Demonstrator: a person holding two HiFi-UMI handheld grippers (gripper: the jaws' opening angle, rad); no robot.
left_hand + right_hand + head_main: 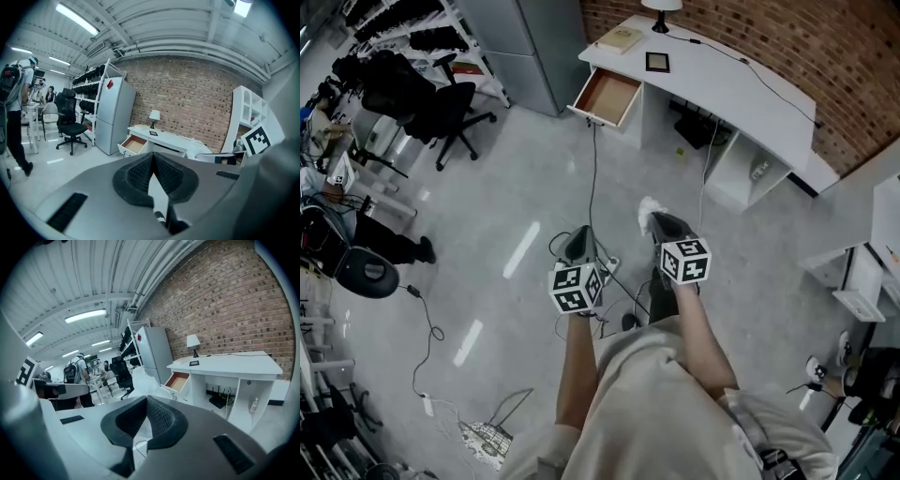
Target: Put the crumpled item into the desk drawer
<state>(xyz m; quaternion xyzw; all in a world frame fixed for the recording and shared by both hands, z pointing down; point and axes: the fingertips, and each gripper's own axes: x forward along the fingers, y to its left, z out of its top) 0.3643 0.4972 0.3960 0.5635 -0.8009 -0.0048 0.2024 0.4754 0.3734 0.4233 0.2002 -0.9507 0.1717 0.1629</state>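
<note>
The white desk (722, 80) stands against the brick wall, well ahead of me across the floor. Its wooden drawer (607, 97) is pulled open at the left end; it also shows in the left gripper view (133, 144) and the right gripper view (178, 380). My right gripper (661, 223) is shut on a white crumpled item (650, 208), which sticks out past the tips of the right gripper (146, 399) as crumpled item (143, 383). My left gripper (578, 242) is held beside it; the left gripper (152, 157) has its jaws closed with nothing between them.
A grey cabinet (534, 47) stands left of the drawer. A black office chair (441, 108) is further left. Cables (592, 187) run over the floor between me and the desk. A lamp (661, 9), a book (620, 38) and a small frame (657, 62) sit on the desk.
</note>
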